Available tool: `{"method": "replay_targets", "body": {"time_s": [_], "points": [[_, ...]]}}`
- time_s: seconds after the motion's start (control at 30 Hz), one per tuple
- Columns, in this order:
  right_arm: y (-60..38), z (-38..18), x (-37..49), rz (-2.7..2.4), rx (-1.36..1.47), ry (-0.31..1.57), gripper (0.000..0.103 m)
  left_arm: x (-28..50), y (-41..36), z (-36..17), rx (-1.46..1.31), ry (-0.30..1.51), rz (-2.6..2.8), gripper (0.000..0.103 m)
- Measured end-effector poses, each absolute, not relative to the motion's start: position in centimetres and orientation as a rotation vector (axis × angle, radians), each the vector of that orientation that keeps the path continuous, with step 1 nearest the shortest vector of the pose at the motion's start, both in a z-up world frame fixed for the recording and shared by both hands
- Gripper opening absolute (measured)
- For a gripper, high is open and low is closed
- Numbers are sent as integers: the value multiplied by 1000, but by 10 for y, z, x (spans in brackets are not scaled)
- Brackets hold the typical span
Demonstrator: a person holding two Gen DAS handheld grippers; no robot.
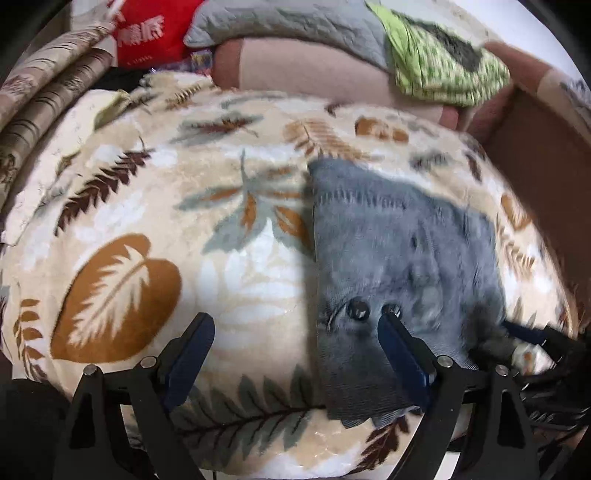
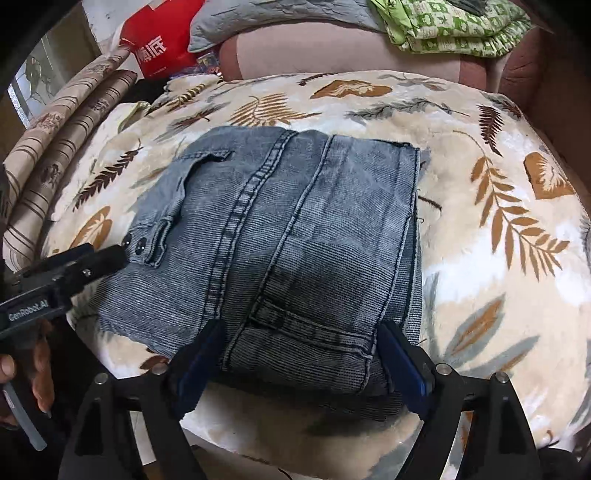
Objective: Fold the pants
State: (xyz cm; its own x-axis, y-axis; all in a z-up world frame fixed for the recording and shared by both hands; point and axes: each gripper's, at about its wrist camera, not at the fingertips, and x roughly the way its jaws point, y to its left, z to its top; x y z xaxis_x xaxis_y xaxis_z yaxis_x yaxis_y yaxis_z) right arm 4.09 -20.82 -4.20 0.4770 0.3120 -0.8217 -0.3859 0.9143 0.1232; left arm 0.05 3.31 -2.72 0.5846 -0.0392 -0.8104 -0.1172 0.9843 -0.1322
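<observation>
The grey-blue denim pants point(image 2: 295, 236) lie folded into a thick square bundle on the leaf-patterned blanket point(image 2: 498, 221). My right gripper point(image 2: 299, 332) is open, its jaws standing on either side of the bundle's near edge by a belt loop. My left gripper point(image 1: 297, 325) is open; its right finger point(image 1: 400, 347) lies on the pants' point(image 1: 399, 251) left edge near two metal buttons point(image 1: 358, 309), its left finger over the blanket point(image 1: 147, 221). The left gripper also shows in the right wrist view point(image 2: 118, 254), tips at the buttons.
A pink sofa back point(image 2: 351, 51) runs behind the blanket, with a green patterned cloth point(image 2: 450, 26), a grey pillow point(image 2: 280, 18) and a red bag point(image 2: 159, 40) on it. Striped cushions point(image 2: 66, 147) lie at the left. A hand point(image 2: 22, 373) holds the left gripper.
</observation>
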Motion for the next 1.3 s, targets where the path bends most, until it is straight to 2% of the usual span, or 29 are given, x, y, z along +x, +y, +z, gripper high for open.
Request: {"method": "replay_targets", "body": {"time_s": [0.1,0.17,0.27,0.53,0.67,0.7,0.77,1.07,1.17,1.23,1.3], "points": [[-214,-46,46,456,-49,988,87,1,28,-25,-157,936,39,90],[-220,-45,44,468,-26,996,87,9,11,-47,-48,1033,34,91],[-227,-40,49,480,2,1034,87,7,7,-51,2,994,47,91],[-232,29,103,417,61,854,87,9,9,-52,-6,1000,46,91],[-227,2,162,263,20,936,87,7,9,-52,-10,998,43,91],[-224,-22,178,198,-46,1015,88,7,9,-52,-10,996,42,91],[-231,-43,187,207,17,1073,95,7,8,-52,-5,994,40,91],[-236,3,115,258,-63,923,95,9,10,-54,-27,996,36,91],[-232,-8,81,270,-119,919,95,8,10,-54,-27,995,40,91],[-222,-41,70,230,-272,973,95,8,8,-55,-18,997,44,91],[-227,-45,66,231,-235,955,95,7,7,-53,-11,991,45,91]]}}
